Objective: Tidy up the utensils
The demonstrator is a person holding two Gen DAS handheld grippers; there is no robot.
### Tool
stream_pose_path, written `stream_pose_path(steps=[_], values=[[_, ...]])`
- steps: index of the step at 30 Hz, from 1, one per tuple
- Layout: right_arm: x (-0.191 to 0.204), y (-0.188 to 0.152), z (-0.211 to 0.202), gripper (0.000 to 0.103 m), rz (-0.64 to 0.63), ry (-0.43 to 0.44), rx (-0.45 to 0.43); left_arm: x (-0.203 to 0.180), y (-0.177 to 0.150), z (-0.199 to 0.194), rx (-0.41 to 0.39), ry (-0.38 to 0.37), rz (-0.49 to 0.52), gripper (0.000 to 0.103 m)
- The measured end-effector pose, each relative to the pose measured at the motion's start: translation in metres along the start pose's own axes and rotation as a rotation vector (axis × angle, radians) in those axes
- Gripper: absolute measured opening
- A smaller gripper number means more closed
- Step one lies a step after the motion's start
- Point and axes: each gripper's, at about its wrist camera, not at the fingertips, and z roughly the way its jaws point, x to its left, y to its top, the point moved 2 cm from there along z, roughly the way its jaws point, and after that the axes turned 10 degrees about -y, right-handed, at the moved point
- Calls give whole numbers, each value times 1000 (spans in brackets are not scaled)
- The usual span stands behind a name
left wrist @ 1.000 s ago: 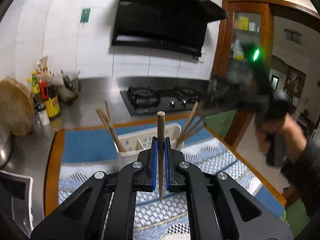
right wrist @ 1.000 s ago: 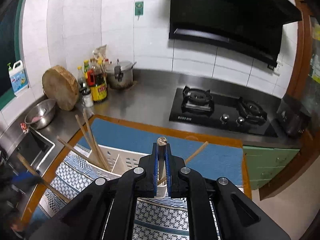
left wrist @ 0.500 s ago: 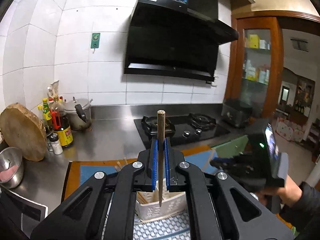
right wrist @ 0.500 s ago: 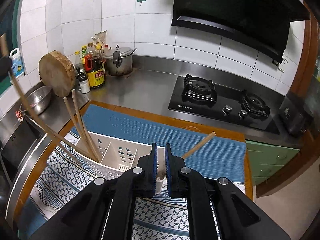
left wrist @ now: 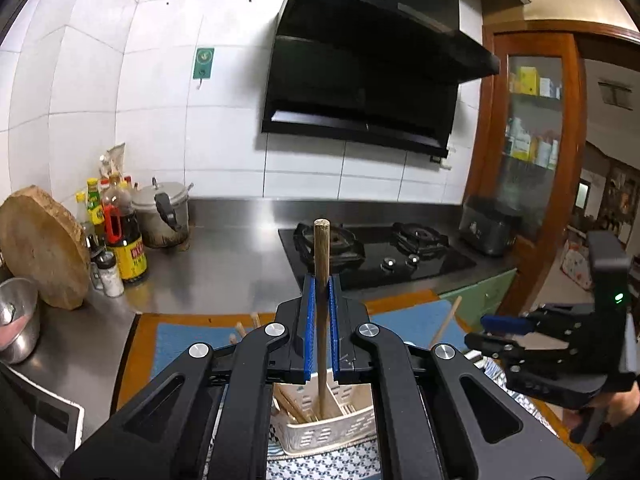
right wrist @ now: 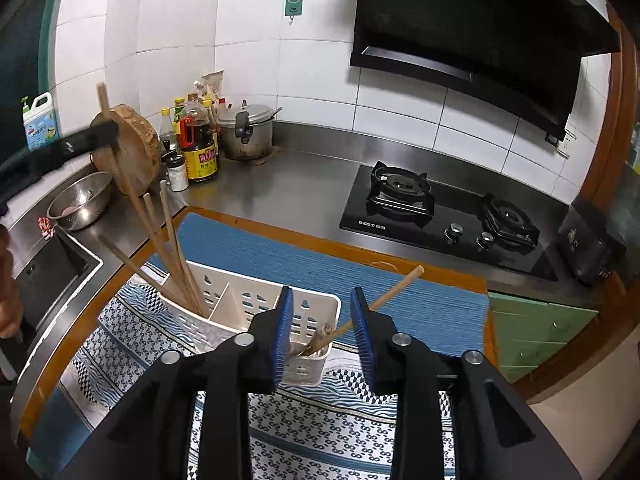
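Wooden chopstick [left wrist: 321, 280] stood upright in the left gripper [left wrist: 321, 332], whose blue pads were pinched on its mid-shaft; its lower tip hung over, or just inside, the white slotted caddy [left wrist: 328, 432] directly below the jaws. Judged light, rigid and smooth: a firm pinch near mid-length appeared adequate, though a round shaft may pivot between flat pads if knocked.

The right gripper [right wrist: 322, 328] was spread, its jaws having just been opening. A second chopstick [right wrist: 384, 298] lay between them, leaning out to the right from the nearest compartment of the caddy [right wrist: 256, 292]; the pads did not press on it, so it was judged released. Several more chopsticks [right wrist: 168, 248] leaned in the far-left compartment.

Edges: the thin compartment walls and rim sat immediately beneath both grippers, and a misaligned tip could catch on a divider. The leaning chopstick's raised end stood just right of the right jaws, a snag risk on withdrawal; straight back and up looked safest. Ahead, the blue mat [right wrist: 280, 248] and steel counter [right wrist: 280, 188] offered open room. The grippers were near each other over the caddy.
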Motion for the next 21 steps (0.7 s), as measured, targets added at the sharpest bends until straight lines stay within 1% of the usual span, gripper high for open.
stream_pose_path(steps=[2, 4, 5, 7, 8, 9, 11, 12, 13, 14, 15, 16, 17, 19, 21], values=[[2, -4, -3, 41, -6, 3, -1, 0, -7, 3, 19, -8, 1, 5], [5, -10, -7, 49, -16, 0, -6, 1, -13, 6, 38, -16, 0, 6], [6, -13, -9, 56, -21, -3, -10, 2, -15, 6, 42, -16, -4, 6], [8, -18, -12, 60, -29, -4, -14, 0, -20, 6, 51, -20, 4, 8], [9, -21, -13, 65, -28, -1, -14, -1, -23, 6, 56, -16, 12, 8], [10, -24, -15, 71, -23, 6, -14, -2, -24, 5, 60, -18, 12, 8], [11, -31, -19, 77, -17, 11, -17, -3, -26, 2, 63, -22, 10, 11], [13, -34, -21, 78, -18, 12, -18, -4, -28, -1, 62, -21, 8, 14], [14, -38, -22, 80, -19, 14, -17, -5, -29, -4, 59, -25, 8, 21], [16, -42, -24, 84, -20, 15, -18, -6, -30, -7, 57, -23, 9, 28], [16, -45, -26, 84, -22, 15, -19, -7, -32, -11, 52, -15, 12, 31], [17, -48, -28, 85, -23, 17, -20, -8, -34, -14, 50, -12, 14, 38], [18, -52, -30, 86, -23, 18, -21, -9, -36, -19, 47, -12, 14, 42], [20, -58, -35, 87, -18, 20, -22, -11, -40, -27, 41, -11, 10, 45], [20, -65, -40, 90, -13, 21, -20, -13, -45, -35, 40, -13, 5, 52]])
